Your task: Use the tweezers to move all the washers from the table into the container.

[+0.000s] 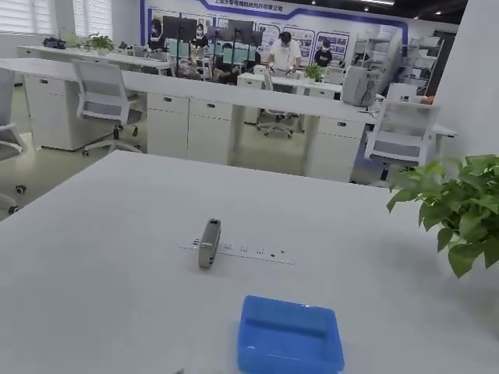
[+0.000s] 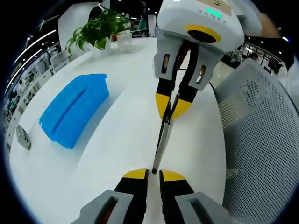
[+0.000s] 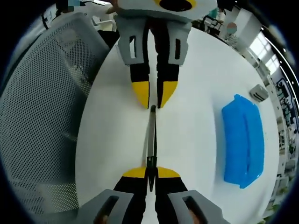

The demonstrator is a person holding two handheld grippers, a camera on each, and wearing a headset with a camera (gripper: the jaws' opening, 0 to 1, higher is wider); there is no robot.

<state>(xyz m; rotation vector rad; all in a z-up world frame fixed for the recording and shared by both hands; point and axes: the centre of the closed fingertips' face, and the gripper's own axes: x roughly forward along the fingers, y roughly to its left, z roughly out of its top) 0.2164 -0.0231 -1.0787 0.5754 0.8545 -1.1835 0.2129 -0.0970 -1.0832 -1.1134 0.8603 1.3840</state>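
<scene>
- Our right tool [image 3: 150, 173] is clamped on the tweezers [image 3: 151, 135].
- Our left tool [image 2: 154, 175] has its jaws a slit apart; we cannot tell if it grips.
- Washers [image 1: 249, 249] lie beyond the blue container [image 1: 290, 335].

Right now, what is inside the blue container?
The container shows bare blue floor. The washers lie in a row on the table beyond it, none inside. Its near inner wall is hidden from the head view.
</scene>
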